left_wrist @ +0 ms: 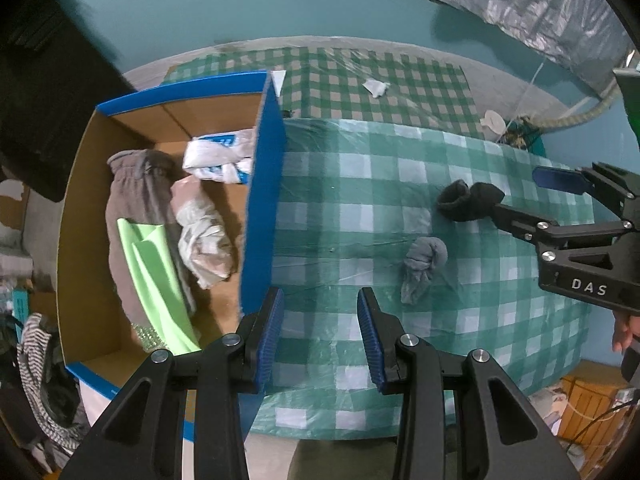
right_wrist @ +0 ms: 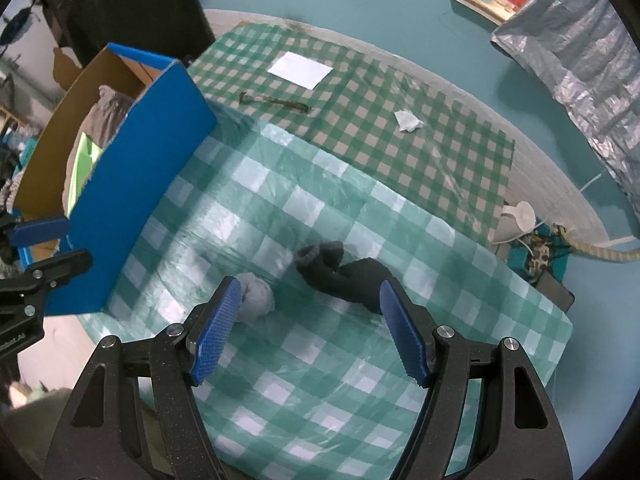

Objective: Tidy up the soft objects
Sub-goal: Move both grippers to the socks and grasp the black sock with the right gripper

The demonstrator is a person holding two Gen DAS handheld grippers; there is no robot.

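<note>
Here, at the left, the blue cardboard box [left_wrist: 264, 200] sits on the checked worktop [left_wrist: 360, 208] holding a grey garment [left_wrist: 136, 200], a light green cloth [left_wrist: 156, 280] and what look like crumpled white bags [left_wrist: 204, 240]. The left claw [left_wrist: 320, 340] hangs just beside the box wall, released and empty. Further right a knotted grey sock [left_wrist: 424, 268] lies on the worktop, near a black sock [left_wrist: 464, 200]. The right claw [right_wrist: 312, 332] hovers above both socks, spread wide, gripping nothing.
</note>
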